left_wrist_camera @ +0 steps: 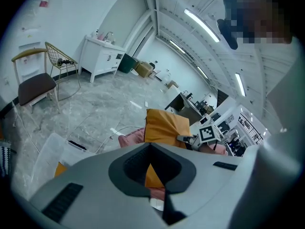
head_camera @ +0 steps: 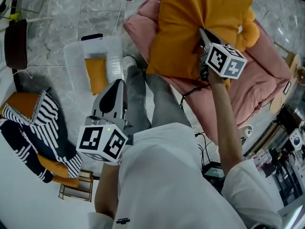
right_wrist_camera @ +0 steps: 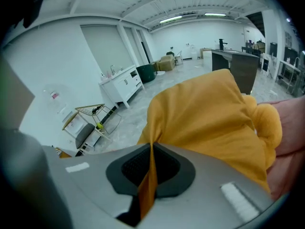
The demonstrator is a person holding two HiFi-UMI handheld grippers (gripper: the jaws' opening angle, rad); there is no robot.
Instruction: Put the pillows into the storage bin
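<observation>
My right gripper (head_camera: 203, 33) is shut on a fold of a large orange pillow (head_camera: 190, 23), which hangs lifted above a pink cushion seat (head_camera: 259, 82). In the right gripper view the orange cloth (right_wrist_camera: 209, 113) is pinched between the jaws of that gripper (right_wrist_camera: 151, 146). A clear storage bin (head_camera: 75, 55) stands on the floor at the left with one orange pillow (head_camera: 96, 73) inside. My left gripper (head_camera: 118, 84) hovers near the bin's right side, shut with nothing in it. The left gripper view shows this gripper (left_wrist_camera: 150, 145) facing the lifted pillow (left_wrist_camera: 164, 127) and the bin (left_wrist_camera: 50, 149).
A black-and-white striped pillow (head_camera: 35, 128) and orange pillows (head_camera: 21, 103) lie on a white surface at lower left. A dark chair (head_camera: 15, 44) stands at far left, with a small wooden crate (head_camera: 76, 190) below. The person's legs (head_camera: 152, 104) stand between bin and pink seat.
</observation>
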